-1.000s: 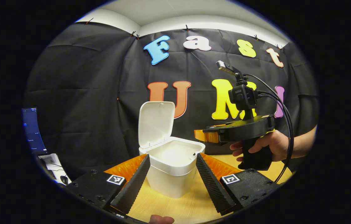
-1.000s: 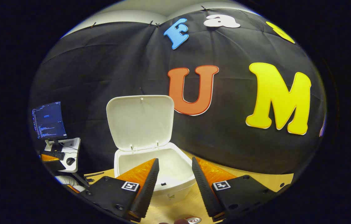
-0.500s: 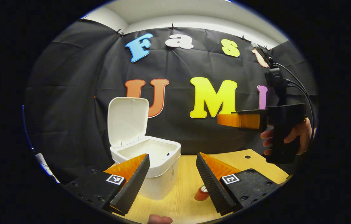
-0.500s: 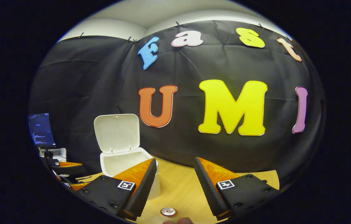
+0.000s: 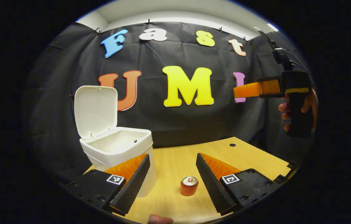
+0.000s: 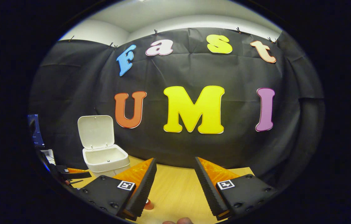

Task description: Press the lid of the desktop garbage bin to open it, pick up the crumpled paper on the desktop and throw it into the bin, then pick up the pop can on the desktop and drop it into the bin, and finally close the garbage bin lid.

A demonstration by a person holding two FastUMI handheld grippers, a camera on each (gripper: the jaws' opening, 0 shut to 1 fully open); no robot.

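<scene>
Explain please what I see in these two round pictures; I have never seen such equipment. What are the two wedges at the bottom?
A person holds one hand-held gripper in each hand. A fisheye camera rides on each, so every picture looks forward between that gripper's own two fingers: those are the wedges. The left gripper and the right gripper are both open and hold nothing. In the left gripper view the right gripper also shows farther off, with the hand around its handle. On the table stand a white bin with its lid up and a red can, upright. The can lies between the left gripper's fingers, untouched.
</scene>
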